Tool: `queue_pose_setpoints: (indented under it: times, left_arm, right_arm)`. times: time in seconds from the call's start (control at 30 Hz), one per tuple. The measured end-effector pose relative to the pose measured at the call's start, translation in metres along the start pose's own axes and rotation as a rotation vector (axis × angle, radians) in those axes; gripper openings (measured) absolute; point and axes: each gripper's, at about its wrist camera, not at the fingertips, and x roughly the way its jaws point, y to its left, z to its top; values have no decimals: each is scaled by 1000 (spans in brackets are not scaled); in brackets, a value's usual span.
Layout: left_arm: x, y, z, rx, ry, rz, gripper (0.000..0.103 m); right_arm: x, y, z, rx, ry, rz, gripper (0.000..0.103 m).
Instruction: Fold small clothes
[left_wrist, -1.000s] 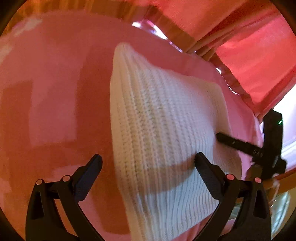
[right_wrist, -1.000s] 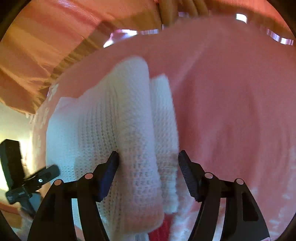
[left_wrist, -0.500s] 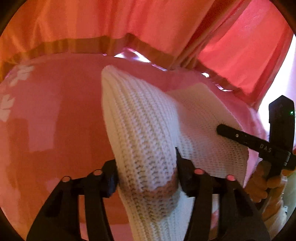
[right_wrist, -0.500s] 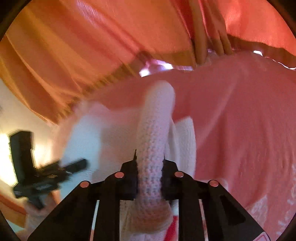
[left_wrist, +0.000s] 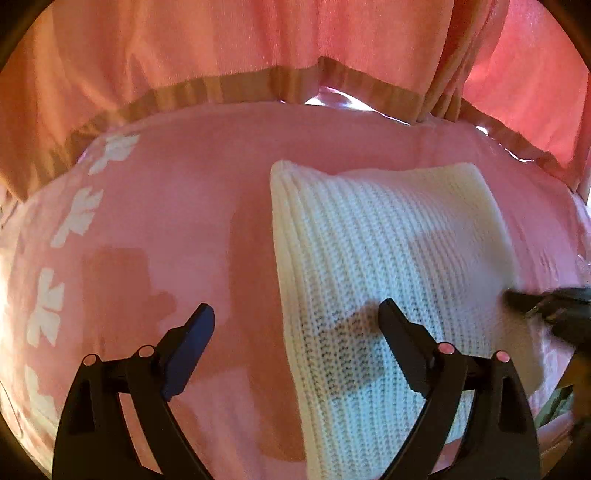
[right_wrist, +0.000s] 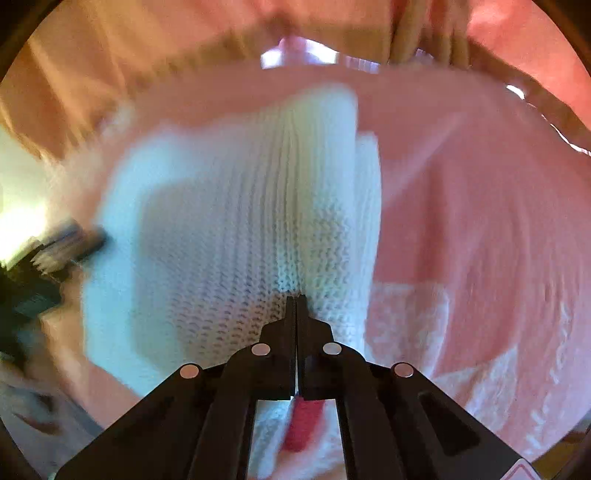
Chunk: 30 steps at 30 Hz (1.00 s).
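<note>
My right fingers (right_wrist: 295, 297) pinched the white knit (right_wrist: 236, 206) shut, left fingers (left_wrist: 295, 325) spread empty — best drawn across level, edges matched.

Wide bare stretch of pink bedspread (left_wrist: 177, 221) across the left and centre of the left wrist view, open under the spread jaws of the left gripper (left_wrist: 295, 321). Blocked on the right half by the folded white knit garment (left_wrist: 388, 258), with the right gripper (left_wrist: 546, 306) intruding from the right edge. Walled along the top by the curtain (left_wrist: 221, 48). In the right wrist view, clear bedspread at right; garment filling the centre, pinched in the closed jaws.
</note>
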Motion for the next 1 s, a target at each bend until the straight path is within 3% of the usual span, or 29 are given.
queue_pose_setpoints:
  times: [0.17, 0.3, 0.4, 0.43, 0.47, 0.5, 0.77, 0.83, 0.87, 0.93, 1.0]
  left_arm:
    - [-9, -2, -8, 16, -1, 6, 88]
    - [-7, -10, -13, 32, 14, -4, 88]
    - [-4, -13, -14, 37, 20, -2, 88]
    - [-3, -13, -14, 37, 21, -2, 88]
    - [-3, -14, -14, 36, 23, -1, 88]
    - [-2, -14, -15, 36, 24, 0, 88]
    - [2, -16, -15, 40, 32, -1, 91]
    - [3, -17, -16, 40, 35, -3, 91]
    - [4, -17, -16, 42, 36, -5, 91]
    - [5, -18, -16, 47, 35, -2, 91]
    - [5, -19, -17, 55, 35, 2, 91]
  right_arm:
    - [-38, -3, 0, 48, -116, 65, 0]
    - [-47, -3, 11, 78, -194, 23, 2]
    - [-41, -5, 29, 107, -198, 1, 11]
    - [-40, -8, 35, 116, -208, -9, 22]
    - [-39, -7, 41, 122, -212, -19, 40]
    - [-36, -9, 45, 124, -217, -33, 47]
    - [1, -9, 80, 135, -202, -32, 58]
    - [11, -10, 90, 135, -196, -4, 58]
    - [14, -11, 92, 137, -193, -7, 50]
    - [23, -12, 96, 136, -166, 12, 16]
    - [16, -12, 98, 155, -176, 46, 15]
